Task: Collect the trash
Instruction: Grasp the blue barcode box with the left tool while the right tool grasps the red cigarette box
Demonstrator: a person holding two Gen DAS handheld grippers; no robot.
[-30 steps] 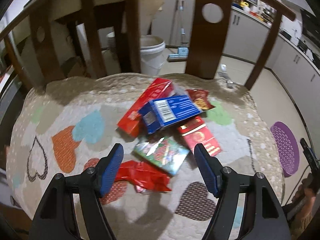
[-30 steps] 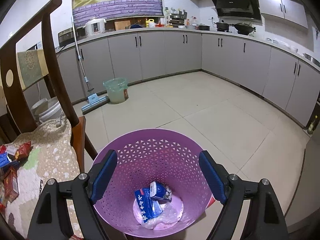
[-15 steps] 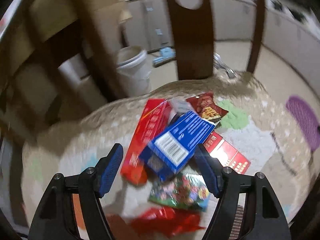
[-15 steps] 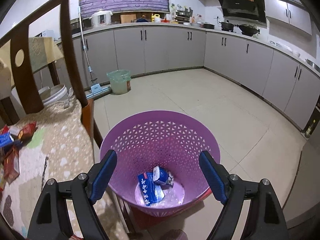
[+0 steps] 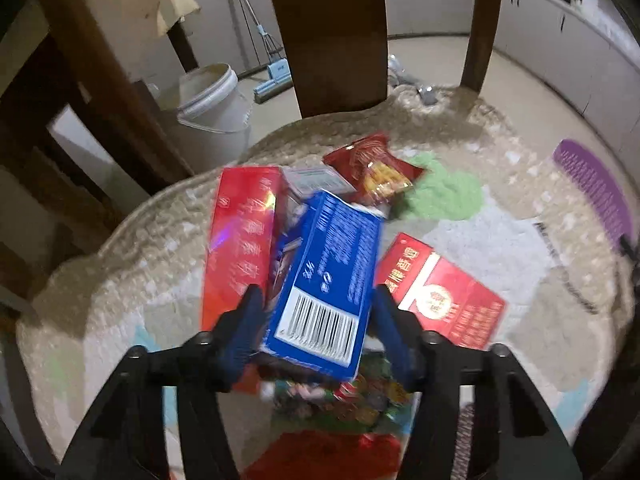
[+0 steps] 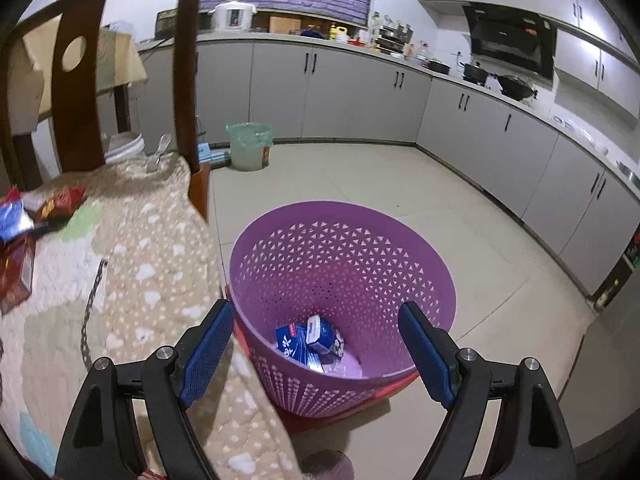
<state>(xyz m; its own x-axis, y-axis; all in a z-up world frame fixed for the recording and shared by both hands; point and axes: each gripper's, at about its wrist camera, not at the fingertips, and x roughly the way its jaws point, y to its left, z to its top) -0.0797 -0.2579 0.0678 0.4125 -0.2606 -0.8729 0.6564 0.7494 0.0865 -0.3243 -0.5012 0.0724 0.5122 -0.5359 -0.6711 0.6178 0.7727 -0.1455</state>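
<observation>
A blue box with a barcode lies on a pile of trash on the chair's patterned cushion. My left gripper is closing on it, and the pads sit against its two long sides. Around it lie a long red box, a flat red box, a red snack bag, a green packet and a red wrapper. My right gripper hangs open over the near rim of the purple basket, which holds two small blue cartons.
The wooden chair back rises behind the pile. A white bucket and a mop stand on the floor beyond it. A green bin sits by the grey cabinets. The basket's rim shows right of the cushion.
My left gripper moved forward over the pile and narrowed its jaws onto the blue box. The right gripper drifted left, so the cushion now fills more of its view.
</observation>
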